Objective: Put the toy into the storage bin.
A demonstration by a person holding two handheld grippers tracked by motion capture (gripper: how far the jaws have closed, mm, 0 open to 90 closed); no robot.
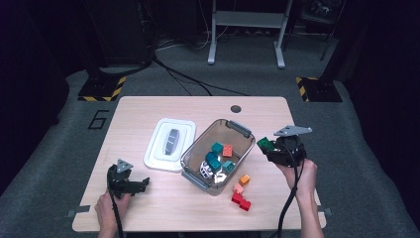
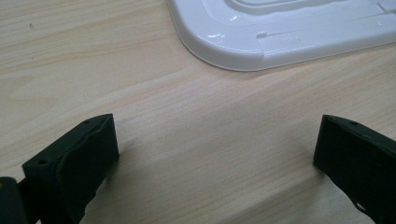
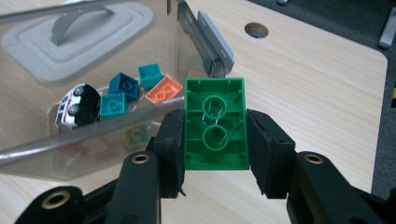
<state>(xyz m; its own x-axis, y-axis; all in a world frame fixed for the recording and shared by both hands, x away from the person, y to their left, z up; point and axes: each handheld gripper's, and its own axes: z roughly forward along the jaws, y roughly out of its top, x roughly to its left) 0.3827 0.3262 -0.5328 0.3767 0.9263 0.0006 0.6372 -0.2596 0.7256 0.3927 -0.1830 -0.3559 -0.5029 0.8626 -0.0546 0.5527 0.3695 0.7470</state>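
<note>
My right gripper (image 3: pixel 215 142) is shut on a green brick (image 3: pixel 215 123), whose hollow underside faces the camera. In the high view the right gripper (image 1: pixel 271 147) holds the green brick (image 1: pixel 265 144) in the air just right of the clear plastic bin (image 1: pixel 237 130). Inside the bin (image 3: pixel 28 151) lie teal bricks (image 3: pixel 113 104), an orange brick (image 3: pixel 163 90) and a toy car (image 3: pixel 78 105). My left gripper (image 1: pixel 143 184) rests near the table's front left, its jaws wide apart over bare wood in the left gripper view (image 2: pixel 215 154).
The bin's white lid (image 1: pixel 170 144) lies left of the bin; its corner (image 2: pixel 233 51) is ahead of the left gripper. Orange, pink and red bricks (image 1: pixel 241 193) lie on the table in front of the bin. A cable hole (image 1: pixel 236 108) sits near the table's far edge.
</note>
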